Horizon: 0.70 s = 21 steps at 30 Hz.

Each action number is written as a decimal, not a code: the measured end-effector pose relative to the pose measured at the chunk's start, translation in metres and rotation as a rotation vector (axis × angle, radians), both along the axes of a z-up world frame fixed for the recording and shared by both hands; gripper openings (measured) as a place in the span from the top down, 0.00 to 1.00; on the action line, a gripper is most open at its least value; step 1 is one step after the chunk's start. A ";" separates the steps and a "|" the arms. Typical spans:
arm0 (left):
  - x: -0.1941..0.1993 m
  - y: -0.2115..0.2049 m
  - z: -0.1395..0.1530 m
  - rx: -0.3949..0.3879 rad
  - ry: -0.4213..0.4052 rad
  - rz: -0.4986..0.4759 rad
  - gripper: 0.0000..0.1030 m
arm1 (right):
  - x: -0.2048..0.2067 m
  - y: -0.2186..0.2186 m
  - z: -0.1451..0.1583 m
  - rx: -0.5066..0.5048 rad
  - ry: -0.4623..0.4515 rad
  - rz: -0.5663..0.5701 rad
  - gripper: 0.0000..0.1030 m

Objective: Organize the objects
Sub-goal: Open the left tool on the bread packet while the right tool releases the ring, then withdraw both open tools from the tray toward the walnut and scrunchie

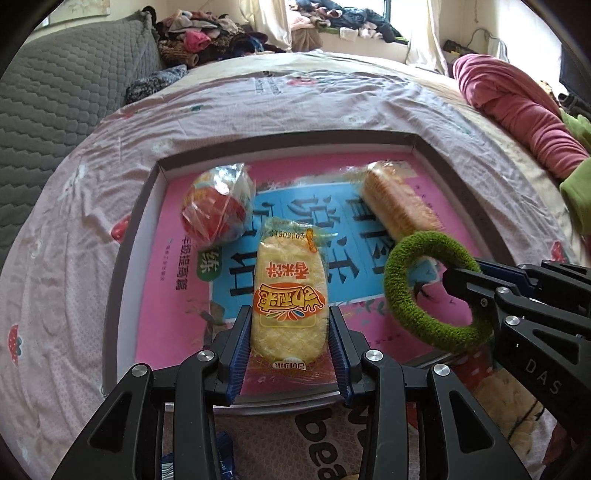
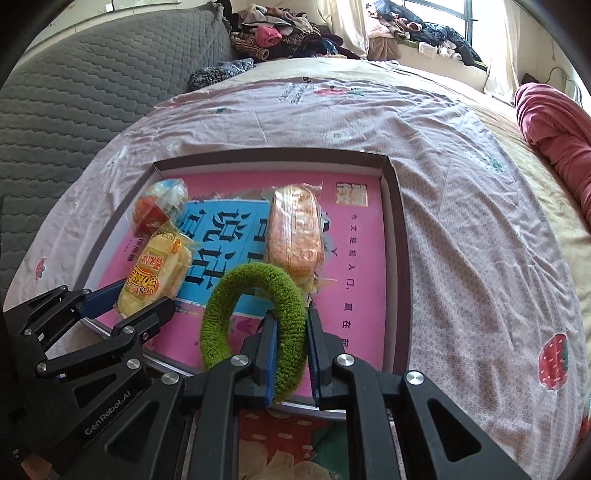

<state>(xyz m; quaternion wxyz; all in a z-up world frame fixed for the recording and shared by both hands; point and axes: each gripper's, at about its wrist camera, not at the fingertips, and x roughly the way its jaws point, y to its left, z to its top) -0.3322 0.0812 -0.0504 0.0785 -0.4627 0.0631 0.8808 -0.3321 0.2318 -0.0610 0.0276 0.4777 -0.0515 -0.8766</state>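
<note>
A shallow box tray (image 1: 129, 236) (image 2: 400, 236) lined with a pink and blue book cover lies on the bed. My left gripper (image 1: 290, 325) (image 2: 144, 299) is shut on a yellow rice cracker packet (image 1: 290, 291) (image 2: 159, 273), held over the tray's near edge. My right gripper (image 2: 290, 332) (image 1: 476, 295) is shut on the rim of a green fuzzy ring (image 2: 255, 317) (image 1: 428, 288), which stands upright above the tray. In the tray lie a red and blue wrapped ball-shaped snack (image 1: 216, 206) (image 2: 159, 206) at the far left and an orange wrapped biscuit pack (image 1: 395, 203) (image 2: 295, 232) at the right.
The tray rests on a pink patterned bedsheet (image 1: 258, 96) (image 2: 480, 184). A grey quilted headboard (image 1: 55, 92) is at the left, a heap of clothes (image 1: 207, 33) at the back, and a red blanket (image 1: 517, 107) (image 2: 554, 125) at the right.
</note>
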 end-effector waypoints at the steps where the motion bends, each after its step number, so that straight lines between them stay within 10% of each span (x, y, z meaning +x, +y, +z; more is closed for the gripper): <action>1: 0.000 -0.001 -0.001 -0.003 -0.001 0.002 0.60 | 0.000 0.000 -0.002 0.001 -0.003 -0.002 0.85; 12: -0.002 -0.012 0.003 -0.021 0.007 0.041 0.29 | -0.003 0.004 -0.010 -0.019 -0.038 -0.029 0.85; 21: 0.005 -0.020 0.019 -0.035 0.023 0.055 0.21 | 0.004 0.011 0.011 -0.028 -0.009 -0.061 0.49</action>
